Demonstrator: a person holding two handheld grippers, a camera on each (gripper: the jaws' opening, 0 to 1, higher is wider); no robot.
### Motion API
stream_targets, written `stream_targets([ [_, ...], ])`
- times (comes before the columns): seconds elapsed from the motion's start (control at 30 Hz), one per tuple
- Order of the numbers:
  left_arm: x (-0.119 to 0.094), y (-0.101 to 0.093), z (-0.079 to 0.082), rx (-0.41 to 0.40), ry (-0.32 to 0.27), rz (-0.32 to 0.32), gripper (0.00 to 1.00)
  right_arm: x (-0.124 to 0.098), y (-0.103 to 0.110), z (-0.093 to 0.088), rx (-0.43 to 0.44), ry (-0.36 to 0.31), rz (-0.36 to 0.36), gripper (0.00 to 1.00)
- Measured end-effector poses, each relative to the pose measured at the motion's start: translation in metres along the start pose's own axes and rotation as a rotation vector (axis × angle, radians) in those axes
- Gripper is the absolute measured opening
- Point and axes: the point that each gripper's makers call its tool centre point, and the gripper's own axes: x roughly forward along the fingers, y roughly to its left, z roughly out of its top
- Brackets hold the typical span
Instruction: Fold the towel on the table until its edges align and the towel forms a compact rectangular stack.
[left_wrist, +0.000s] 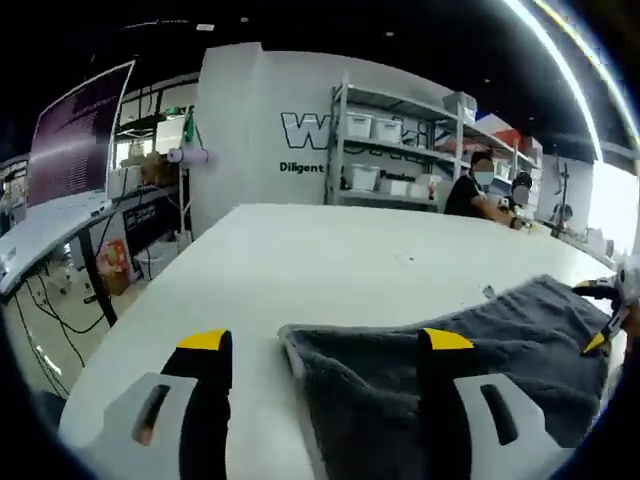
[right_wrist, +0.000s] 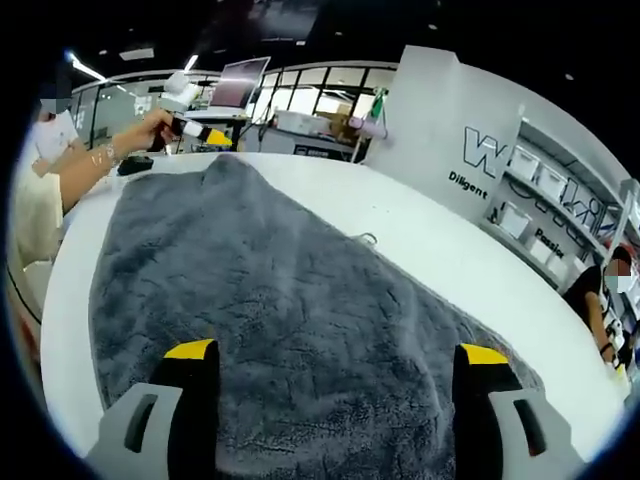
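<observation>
A grey towel (left_wrist: 500, 345) lies flat on the white table (left_wrist: 330, 250). In the left gripper view its near corner sits between my left gripper's (left_wrist: 326, 345) wide-apart jaws; the gripper is open, and the right jaw hangs over the cloth. My right gripper (left_wrist: 600, 320) shows at the towel's far right end. In the right gripper view the towel (right_wrist: 300, 290) stretches away lengthwise. My right gripper (right_wrist: 337, 352) hovers open above its near end, with nothing held. At the towel's far end a person's hand (right_wrist: 140, 132) holds the left gripper (right_wrist: 205, 132).
The bare white table (right_wrist: 440, 250) runs beside the towel, and its left edge (left_wrist: 120, 330) drops to the floor. Shelves with white bins (left_wrist: 400, 150) and seated people (left_wrist: 470, 190) are behind it. A desk with a monitor (left_wrist: 70, 140) stands to the left.
</observation>
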Motion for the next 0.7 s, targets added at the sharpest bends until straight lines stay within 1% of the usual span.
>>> stream_targets([
  [0.07, -0.018, -0.017, -0.01, 0.05, 0.035, -0.051, 0.74, 0.0, 0.002, 0.0, -0.004, 0.002, 0.005, 0.99],
  [0.13, -0.037, -0.032, -0.02, 0.131, 0.083, -0.089, 0.73, 0.001, 0.002, 0.0, -0.007, 0.004, 0.005, 0.99],
  [0.17, -0.044, -0.036, -0.023, 0.153, 0.096, -0.092, 0.71, 0.001, 0.003, 0.0, -0.009, 0.005, 0.005, 0.99],
  [0.2, -0.056, -0.043, -0.029, 0.19, 0.113, -0.1, 0.68, 0.001, 0.003, -0.001, -0.01, 0.006, 0.005, 0.99],
  [0.23, -0.064, -0.047, -0.032, 0.199, 0.121, -0.103, 0.65, 0.001, 0.003, -0.001, -0.01, 0.007, 0.005, 0.99],
  [0.3, -0.079, -0.053, -0.036, 0.199, 0.117, -0.107, 0.61, 0.0, 0.003, -0.001, -0.014, 0.01, 0.005, 0.99],
  [0.33, -0.087, -0.057, -0.036, 0.188, 0.097, -0.109, 0.59, 0.0, 0.003, -0.001, -0.015, 0.01, 0.004, 0.99],
  [0.4, -0.094, -0.059, -0.036, 0.183, 0.081, -0.11, 0.49, 0.0, 0.003, -0.001, -0.018, 0.009, 0.004, 0.99],
  [0.47, -0.105, -0.058, -0.041, 0.184, 0.071, -0.084, 0.36, 0.0, 0.004, -0.001, -0.02, 0.009, 0.006, 0.99],
  [0.5, -0.109, -0.055, -0.045, 0.186, 0.075, -0.067, 0.33, 0.0, 0.004, -0.001, -0.02, 0.01, 0.006, 0.99],
  [0.6, -0.118, -0.047, -0.06, 0.162, 0.105, -0.022, 0.34, 0.0, 0.005, -0.001, -0.021, 0.01, 0.007, 0.99],
  [0.7, -0.126, -0.045, -0.073, 0.148, 0.123, -0.007, 0.29, 0.0, 0.005, -0.001, -0.024, 0.01, 0.009, 0.99],
])
